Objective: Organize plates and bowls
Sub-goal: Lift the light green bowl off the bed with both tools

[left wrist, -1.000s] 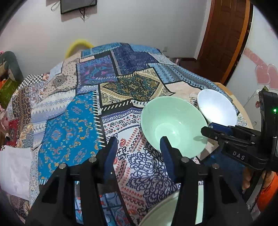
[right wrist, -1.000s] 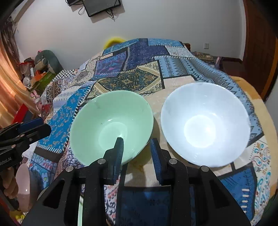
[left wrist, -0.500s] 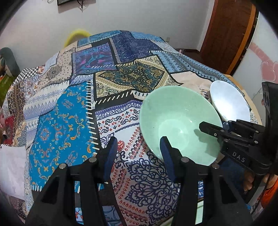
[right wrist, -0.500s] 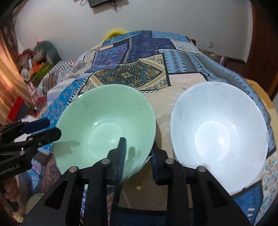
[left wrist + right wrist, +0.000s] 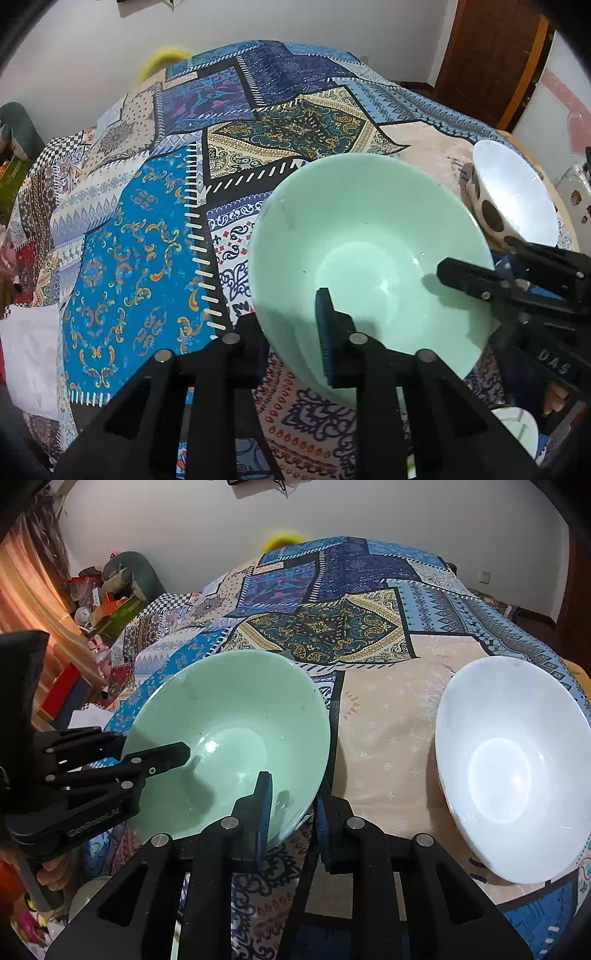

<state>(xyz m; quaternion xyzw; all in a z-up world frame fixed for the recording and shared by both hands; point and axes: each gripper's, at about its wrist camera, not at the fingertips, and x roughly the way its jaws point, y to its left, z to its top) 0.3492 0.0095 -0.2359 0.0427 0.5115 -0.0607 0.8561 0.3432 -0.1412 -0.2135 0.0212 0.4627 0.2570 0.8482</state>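
A pale green bowl (image 5: 369, 251) (image 5: 229, 738) is held tilted above the patchwork cloth. My left gripper (image 5: 295, 332) is shut on its near-left rim, one finger inside and one outside. My right gripper (image 5: 291, 812) is shut on its right rim the same way; it shows in the left wrist view (image 5: 480, 280). The left gripper shows in the right wrist view (image 5: 147, 753). A white bowl (image 5: 509, 768) (image 5: 517, 195) with a spotted outside rests on the cloth to the right of the green one.
A patchwork cloth (image 5: 258, 122) covers the round table. Another pale dish (image 5: 517, 428) (image 5: 88, 897) lies low by the near edge under the grippers. A door (image 5: 491, 55) is at the far right, clutter and a curtain (image 5: 33, 590) at the left.
Both grippers have closed in on the green bowl's rim and taken hold of it. The bowl has come up off the cloth, tilted, and moved away from the white bowl.
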